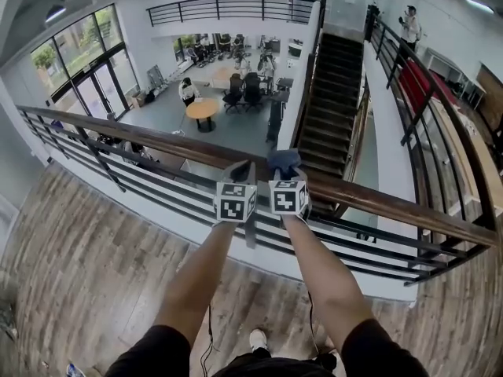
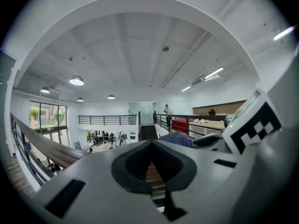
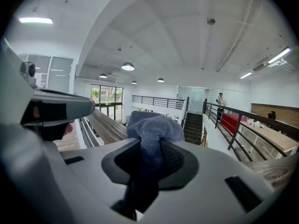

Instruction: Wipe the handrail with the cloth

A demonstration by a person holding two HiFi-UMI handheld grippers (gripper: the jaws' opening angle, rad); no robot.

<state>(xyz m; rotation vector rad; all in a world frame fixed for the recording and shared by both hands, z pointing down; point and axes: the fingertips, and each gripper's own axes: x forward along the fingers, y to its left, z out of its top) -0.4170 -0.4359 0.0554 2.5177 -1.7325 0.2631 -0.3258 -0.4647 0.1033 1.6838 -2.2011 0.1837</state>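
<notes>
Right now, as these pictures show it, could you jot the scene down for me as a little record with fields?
Setting: upper-floor walkway overlooking a hall below
Rail: wooden handrail on dark metal bars, crossing the head view
Rag: blue cloth, bunched up
Right side: right gripper shut on the cloth, up at the handrail; contact unclear
Left side: left gripper jaws together, nothing between them, close beside the right gripper
Beyond: staircase going down; a person on the far walkway

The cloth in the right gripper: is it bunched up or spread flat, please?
Bunched: the blue cloth is a crumpled wad pinched in the right gripper.
</notes>
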